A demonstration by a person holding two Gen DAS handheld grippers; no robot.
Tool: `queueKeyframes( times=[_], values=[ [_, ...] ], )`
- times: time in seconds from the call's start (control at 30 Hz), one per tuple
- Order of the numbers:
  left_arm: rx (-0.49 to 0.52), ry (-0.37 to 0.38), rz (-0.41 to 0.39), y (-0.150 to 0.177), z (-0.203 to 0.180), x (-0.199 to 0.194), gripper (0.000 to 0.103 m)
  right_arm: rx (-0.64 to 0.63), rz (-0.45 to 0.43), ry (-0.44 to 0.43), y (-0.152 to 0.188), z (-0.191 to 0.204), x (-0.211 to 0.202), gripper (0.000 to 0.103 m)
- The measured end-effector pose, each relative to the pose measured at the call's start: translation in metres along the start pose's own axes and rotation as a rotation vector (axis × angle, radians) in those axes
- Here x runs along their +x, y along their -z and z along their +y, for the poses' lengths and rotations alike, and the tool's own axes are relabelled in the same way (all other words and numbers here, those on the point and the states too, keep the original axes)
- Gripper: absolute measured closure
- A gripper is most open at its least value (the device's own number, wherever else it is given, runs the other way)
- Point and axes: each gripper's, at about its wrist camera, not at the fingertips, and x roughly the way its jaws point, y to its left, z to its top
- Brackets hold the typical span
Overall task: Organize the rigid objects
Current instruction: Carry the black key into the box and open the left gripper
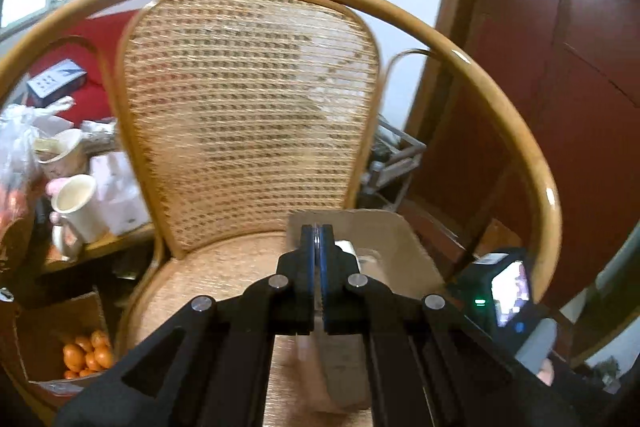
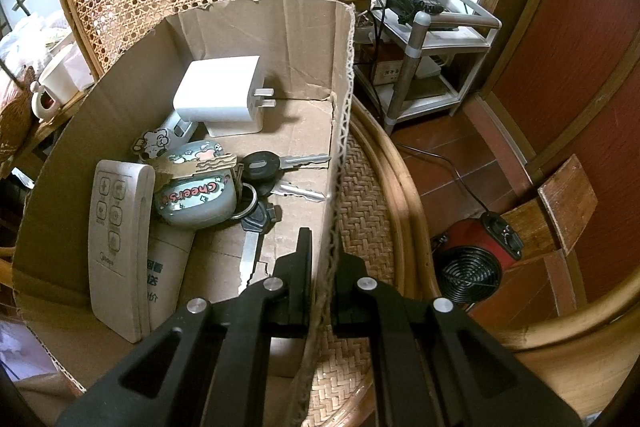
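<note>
A cardboard box point(image 2: 304, 27) stands on a rattan chair seat point(image 2: 372, 211). In it lie a white charger point(image 2: 220, 95), a white remote point(image 2: 116, 239), a grey-green "Cheers" case point(image 2: 196, 195), a bunch of keys point(image 2: 276, 167) and a cartoon tag point(image 2: 154, 143). My right gripper point(image 2: 322, 251) is shut on the box's right wall, one finger inside, one outside. In the left wrist view my left gripper point(image 1: 318, 231) is shut and empty above the seat point(image 1: 208, 275), just left of the box point(image 1: 400, 247).
The chair's woven back point(image 1: 248, 123) and curved rail point(image 1: 480, 83) ring the seat. Mugs point(image 1: 78, 207) crowd a side table on the left. A carton of oranges point(image 1: 86, 355) sits on the floor. A metal rack point(image 2: 432, 67) with a phone and a red heater point(image 2: 476, 255) stand right.
</note>
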Motion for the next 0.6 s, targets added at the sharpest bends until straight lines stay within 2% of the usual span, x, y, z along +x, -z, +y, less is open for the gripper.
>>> queueKeyframes(
  times=[0.23,0.33,0.37,0.4,0.47,0.53,0.6],
  values=[
    [0.068,-0.009,0.096,0.018,-0.031,0.033,0.101,-0.001,0.0,0.0,0.0,-0.001,0.0,0.096],
    [0.093,-0.017,0.134,0.029,-0.038,0.043,0.097,-0.001,0.0,0.0,0.0,0.0,0.0,0.096],
    [0.106,-0.031,0.142,0.032,-0.041,0.045,0.094,-0.002,0.0,0.001,0.0,0.0,0.0,0.096],
    [0.118,-0.052,0.147,0.034,-0.042,0.046,0.088,-0.001,0.001,0.001,0.0,0.0,0.0,0.096],
    [0.134,-0.102,0.146,0.038,-0.04,0.047,0.085,-0.001,0.0,0.001,0.0,0.0,0.0,0.096],
    [0.127,-0.122,0.146,0.04,-0.036,0.044,0.083,-0.003,0.001,0.002,0.0,0.0,0.0,0.096],
    [0.106,-0.129,0.149,0.041,-0.03,0.041,0.074,-0.005,0.001,0.002,0.001,-0.001,0.0,0.096]
  ],
)
